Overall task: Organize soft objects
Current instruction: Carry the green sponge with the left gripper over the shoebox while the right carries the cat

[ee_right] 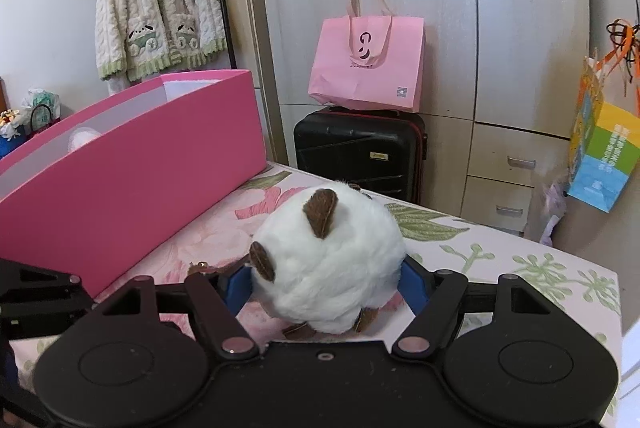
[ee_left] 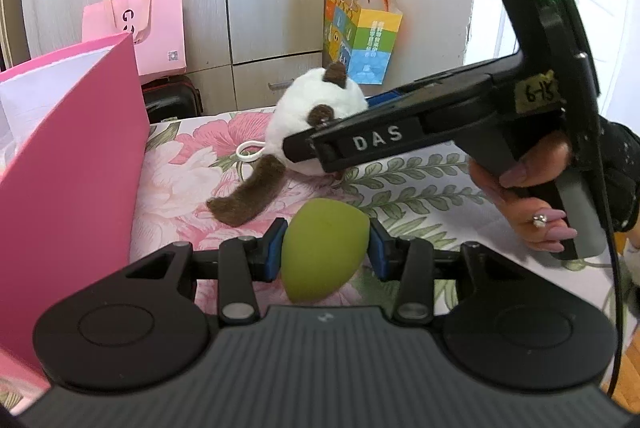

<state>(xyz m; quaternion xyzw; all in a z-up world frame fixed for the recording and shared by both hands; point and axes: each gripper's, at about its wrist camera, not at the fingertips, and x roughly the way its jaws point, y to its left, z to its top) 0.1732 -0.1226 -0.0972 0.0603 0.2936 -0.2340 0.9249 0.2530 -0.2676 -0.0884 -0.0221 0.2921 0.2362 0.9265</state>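
Observation:
My left gripper [ee_left: 326, 252] is shut on a green egg-shaped sponge [ee_left: 320, 248], held just above the floral bedspread [ee_left: 420, 180]. My right gripper [ee_right: 324, 286] is shut on a white plush cat [ee_right: 326, 268] with brown ears; its blue pads press both sides of the body. In the left wrist view the plush cat [ee_left: 316, 108] rests on the bed with its brown tail [ee_left: 250, 194] stretched toward me, and the right gripper [ee_left: 320, 152] reaches in from the right. A pink open box [ee_right: 132, 164] stands to the left of both grippers.
The pink box [ee_left: 68, 164] fills the left side. A pink paper bag [ee_right: 368, 64] sits on a black suitcase [ee_right: 360, 156] beyond the bed's far edge. A colourful gift bag [ee_left: 362, 32] hangs on the wardrobe. A cardigan [ee_right: 156, 4] hangs at back left.

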